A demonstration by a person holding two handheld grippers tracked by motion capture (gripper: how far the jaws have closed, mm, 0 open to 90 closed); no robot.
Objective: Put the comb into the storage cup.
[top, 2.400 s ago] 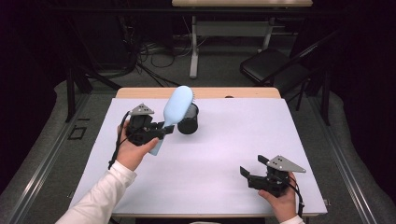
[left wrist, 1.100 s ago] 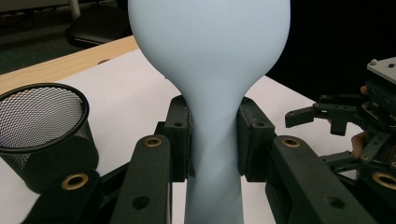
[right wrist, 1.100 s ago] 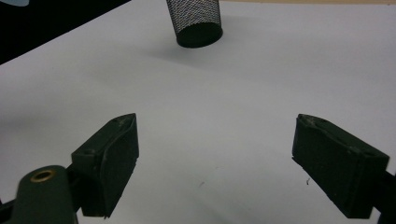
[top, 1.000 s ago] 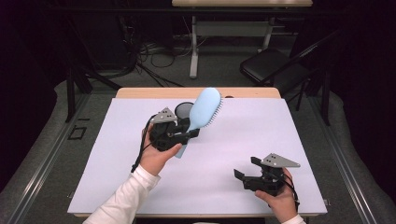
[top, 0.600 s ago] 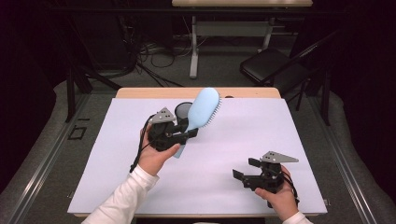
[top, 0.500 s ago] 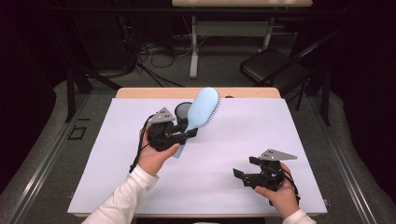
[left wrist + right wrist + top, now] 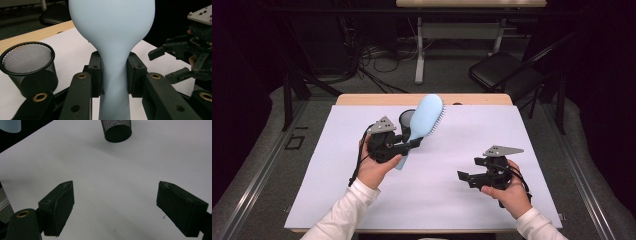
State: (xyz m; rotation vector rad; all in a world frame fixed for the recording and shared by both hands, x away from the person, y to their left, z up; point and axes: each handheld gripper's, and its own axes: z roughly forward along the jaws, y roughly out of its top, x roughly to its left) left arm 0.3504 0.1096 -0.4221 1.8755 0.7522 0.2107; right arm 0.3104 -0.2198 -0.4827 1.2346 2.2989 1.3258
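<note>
**Brush held by its neck, cup close behind**

We see the left gripper [image 7: 412, 145] clamped on the narrow neck of a pale blue brush [image 7: 426, 116], its jaws pressed to either side of the handle in the left gripper view. The brush sits in the upper middle of the high view, lifted off the table, head tilted up and to the right, bristles facing right. Just behind it stands a black mesh cup [image 7: 28, 67], upright and empty as far as we can tell.

The right gripper [image 7: 466, 176], at lower right of the high view, is spread wide with nothing between its jaws, hovering over bare sheet.

We judge the main risk to be the grip itself. The handle is smooth and rounded, and the wide head carries weight well above the pinch point, so the brush could swivel or slide between the jaws if the hand turns quickly. The cup is light and open-topped; a swing of the brush head could knock it over or push it toward the far edge.

The surface is a white sheet [image 7: 532, 145] covering most of a wooden table [image 7: 362, 99], whose bare strip shows along the top edge. Beyond lies a dark room: grey floor, tangled cables at upper left, a table leg at top centre, a black chair [image 7: 499, 70] at upper right.
</note>
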